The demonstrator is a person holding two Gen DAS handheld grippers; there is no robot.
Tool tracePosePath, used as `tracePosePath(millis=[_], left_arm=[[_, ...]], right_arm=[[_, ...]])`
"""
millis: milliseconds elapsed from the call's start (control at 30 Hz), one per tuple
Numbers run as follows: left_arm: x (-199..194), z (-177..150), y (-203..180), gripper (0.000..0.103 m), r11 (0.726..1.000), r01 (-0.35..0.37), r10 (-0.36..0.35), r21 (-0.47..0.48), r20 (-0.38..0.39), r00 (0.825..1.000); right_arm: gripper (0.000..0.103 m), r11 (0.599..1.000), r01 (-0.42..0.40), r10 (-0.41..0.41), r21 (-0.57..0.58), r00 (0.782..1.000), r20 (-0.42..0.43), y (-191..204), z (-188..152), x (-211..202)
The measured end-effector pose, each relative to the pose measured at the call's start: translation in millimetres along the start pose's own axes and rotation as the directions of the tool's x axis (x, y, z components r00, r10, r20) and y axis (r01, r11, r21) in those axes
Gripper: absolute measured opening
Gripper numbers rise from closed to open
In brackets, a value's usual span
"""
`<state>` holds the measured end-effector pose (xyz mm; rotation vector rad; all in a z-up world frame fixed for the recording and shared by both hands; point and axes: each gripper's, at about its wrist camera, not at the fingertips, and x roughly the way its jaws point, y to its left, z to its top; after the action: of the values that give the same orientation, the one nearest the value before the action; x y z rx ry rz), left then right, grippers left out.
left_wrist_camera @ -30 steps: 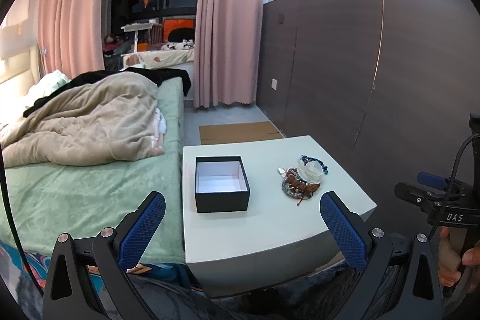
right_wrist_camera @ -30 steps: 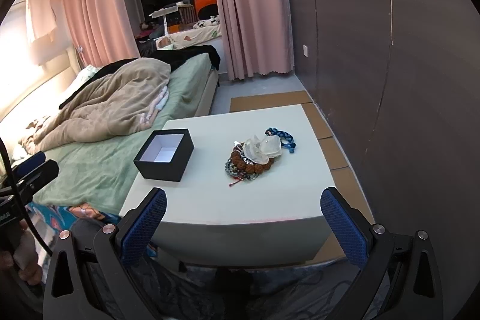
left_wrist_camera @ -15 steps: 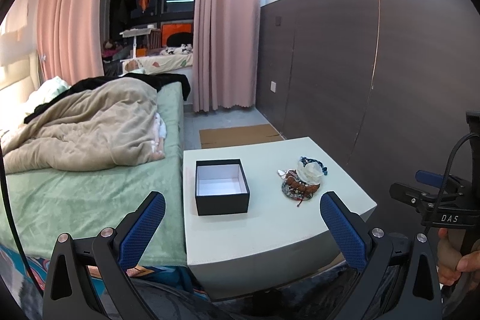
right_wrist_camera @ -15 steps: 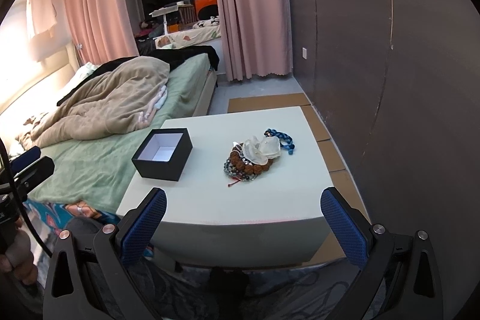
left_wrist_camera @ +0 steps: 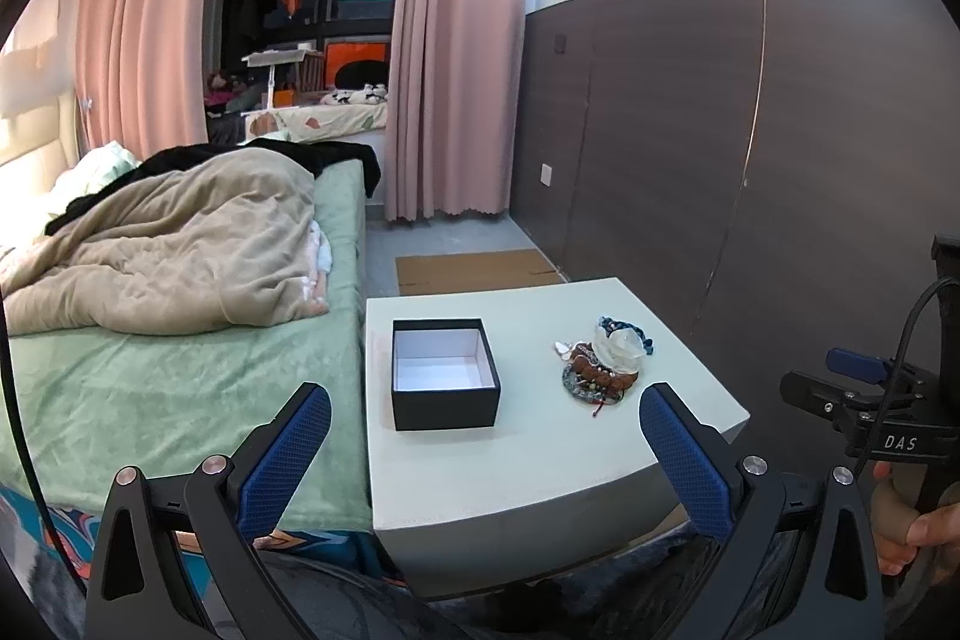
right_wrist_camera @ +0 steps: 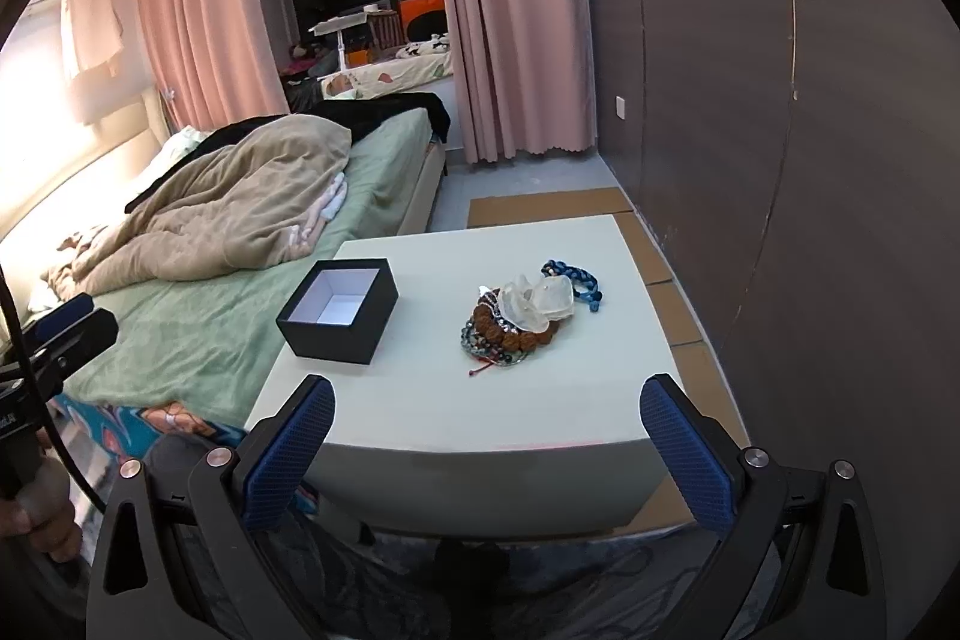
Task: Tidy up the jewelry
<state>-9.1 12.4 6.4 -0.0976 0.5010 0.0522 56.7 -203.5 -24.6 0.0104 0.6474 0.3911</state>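
A pile of jewelry (left_wrist_camera: 603, 361) lies on the white table (left_wrist_camera: 516, 454): brown bead bracelets, a clear crystal piece and a blue braided bracelet. It also shows in the right wrist view (right_wrist_camera: 522, 313). An open black box (left_wrist_camera: 443, 373) with a white inside stands to the left of the pile, also seen in the right wrist view (right_wrist_camera: 339, 309). My left gripper (left_wrist_camera: 480, 451) is open and empty in front of the table's near edge. My right gripper (right_wrist_camera: 486, 442) is open and empty, also short of the near edge.
A bed with a green sheet (left_wrist_camera: 156, 370) and a beige duvet (left_wrist_camera: 180, 250) runs along the table's left side. A dark panelled wall (left_wrist_camera: 750, 148) stands to the right. Cardboard sheets (right_wrist_camera: 540, 208) lie on the floor behind the table.
Both grippers have drifted slightly; the table, box and jewelry stay in place. Both grippers remain open.
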Motion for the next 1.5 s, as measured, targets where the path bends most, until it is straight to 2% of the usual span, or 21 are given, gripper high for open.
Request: tracePosePath(millis=[933,1200,1300,1500], left_arm=[[5.0,-1.5,-1.9,0.098,1.000,0.004,-0.004,0.013,-0.018,1.000],[27.9,4.1,-10.9,0.098,0.999,0.023,-0.021,0.034,-0.045,0.999],[41.2,7.1,-14.9,0.098,0.999,0.005,-0.003,0.039,-0.057,0.998],[77.8,13.6,-27.1,0.098,0.998,0.052,-0.047,0.034,-0.118,0.992]], right_arm=[[0.100,1.000,0.005,-0.005,0.008,1.000,-0.008,-6.8,2.3,1.8],[0.100,0.999,0.010,-0.009,0.041,1.000,-0.028,-24.9,3.5,15.7],[0.100,0.999,0.000,0.001,0.052,0.999,-0.033,-34.4,4.2,22.0],[0.100,0.994,-0.024,0.029,0.110,0.998,-0.049,-60.0,5.1,40.6]])
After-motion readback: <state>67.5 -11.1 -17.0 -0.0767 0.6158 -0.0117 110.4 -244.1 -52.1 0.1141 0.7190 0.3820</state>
